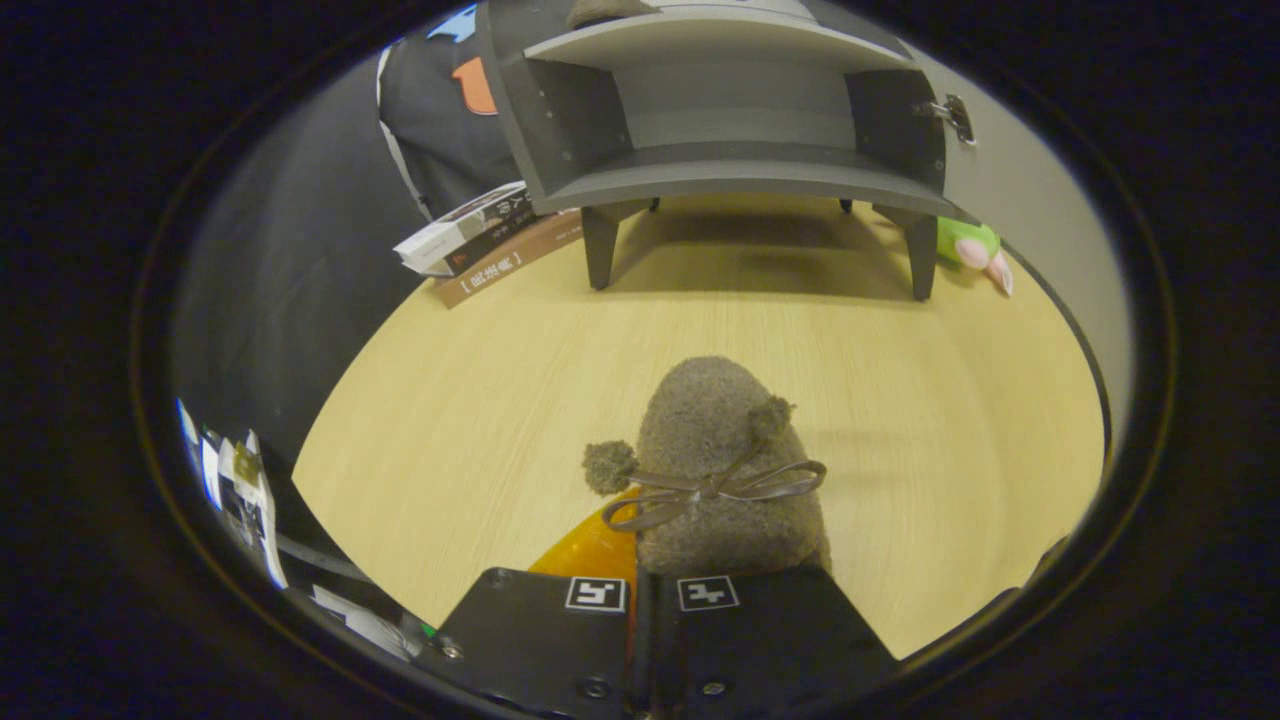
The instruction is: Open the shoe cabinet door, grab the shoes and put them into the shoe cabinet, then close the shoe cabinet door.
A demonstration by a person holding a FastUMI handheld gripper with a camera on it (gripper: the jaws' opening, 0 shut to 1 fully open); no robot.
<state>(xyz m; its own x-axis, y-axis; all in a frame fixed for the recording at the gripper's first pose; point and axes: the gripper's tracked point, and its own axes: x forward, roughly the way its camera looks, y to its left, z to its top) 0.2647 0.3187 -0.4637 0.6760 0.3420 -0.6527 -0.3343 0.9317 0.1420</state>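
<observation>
A fuzzy brown shoe (720,470) with a ribbon bow and two pompoms sticks out forward from my gripper (640,588), toe pointing at the cabinet. Both fingers stand close together and press on its heel end, so the gripper is shut on it. An orange patch (592,550) shows beside the heel by one finger; what it belongs to I cannot tell. Beyond the shoe stands the grey shoe cabinet (740,175) on short legs, its shelves exposed. Its door (1030,200) is swung open to the right on a hinge (955,118). A second brownish shoe (605,12) lies on an upper shelf.
The cabinet stands on a pale wooden tabletop (480,400). Two stacked books (490,240) lie by the cabinet's left leg. A green and pink soft toy (975,250) sits behind the right leg, under the open door.
</observation>
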